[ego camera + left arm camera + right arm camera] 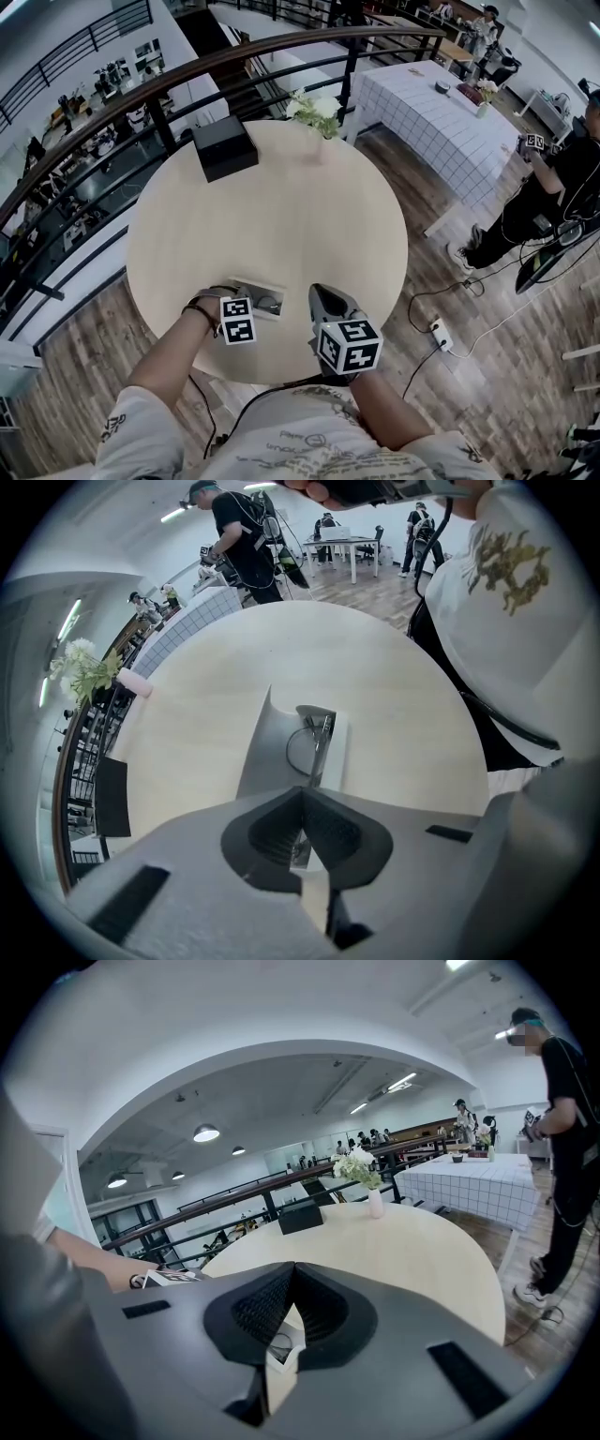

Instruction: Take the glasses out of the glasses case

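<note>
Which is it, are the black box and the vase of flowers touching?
Apart. The head view shows a strip of bare table between the black box and the vase of flowers.

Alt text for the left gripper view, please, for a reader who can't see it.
The left gripper, jaws closed, points at an open glasses case lying on a round pale wooden table, with the glasses inside it. A vase of white flowers stands near the table's edge.

- I see the case [265, 302] at the table's [281, 216] near edge, glasses [314, 742] inside.
- Box [225, 147] at the far left, vase [317, 111] right of it.
- Left gripper [302, 791] left of the case, right gripper [321, 292] right.
</note>
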Demonstrator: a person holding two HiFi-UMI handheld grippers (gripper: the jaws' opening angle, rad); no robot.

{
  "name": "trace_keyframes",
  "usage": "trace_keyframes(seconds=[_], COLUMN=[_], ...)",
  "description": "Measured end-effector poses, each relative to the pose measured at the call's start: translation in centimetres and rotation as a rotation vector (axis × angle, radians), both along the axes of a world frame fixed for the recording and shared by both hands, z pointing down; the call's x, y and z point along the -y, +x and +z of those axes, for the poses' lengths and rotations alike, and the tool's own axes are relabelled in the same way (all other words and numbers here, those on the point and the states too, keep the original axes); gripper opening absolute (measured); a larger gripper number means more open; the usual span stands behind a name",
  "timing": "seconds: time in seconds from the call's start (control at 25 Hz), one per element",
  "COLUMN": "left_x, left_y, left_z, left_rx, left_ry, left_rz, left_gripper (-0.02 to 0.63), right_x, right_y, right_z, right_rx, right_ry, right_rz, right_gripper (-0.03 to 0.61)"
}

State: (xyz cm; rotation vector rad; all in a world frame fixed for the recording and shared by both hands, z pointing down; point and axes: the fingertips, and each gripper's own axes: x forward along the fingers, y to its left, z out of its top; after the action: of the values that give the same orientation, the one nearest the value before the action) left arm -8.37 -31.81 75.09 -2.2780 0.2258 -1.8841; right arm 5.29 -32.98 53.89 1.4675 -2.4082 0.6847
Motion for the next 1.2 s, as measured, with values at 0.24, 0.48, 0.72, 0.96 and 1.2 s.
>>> trace_keyframes(seconds=[0.24, 0.48, 0.72, 0.96, 1.2], left_x=[-0.4, -0.8, -0.3, -0.3, -0.5], left_y=[-0.2, 0.4, 0.5, 0.6, 0.5], left_z=[-0.4, 0.1, 1.0, 1.3, 1.2], left_rx=[-0.03, -0.025, -0.001, -0.003, 0.019], left_ry=[-0.004, -0.022, -0.054, -0.103, -0.086], left_rz=[-0.019, 0.01, 0.018, 0.013, 0.038], left_gripper=[0.012, 0.015, 0.038, 0.04, 0.028], right_x=[-0.4, -0.5, -0.1, 0.2, 0.4], right_y=[-0.3, 0.0, 0.8, 1.7, 1.7], right_z=[0.1, 0.2, 0.2, 0.7, 0.4], right_rx=[0.003, -0.001, -0.004, -0.009, -0.007], right_ry=[-0.002, -0.012, -0.016, -0.022, -0.017], right_rz=[-0.004, -0.002, 0.01, 0.023, 0.021], right_gripper=[0.014, 0.014, 0.014, 0.014, 0.014])
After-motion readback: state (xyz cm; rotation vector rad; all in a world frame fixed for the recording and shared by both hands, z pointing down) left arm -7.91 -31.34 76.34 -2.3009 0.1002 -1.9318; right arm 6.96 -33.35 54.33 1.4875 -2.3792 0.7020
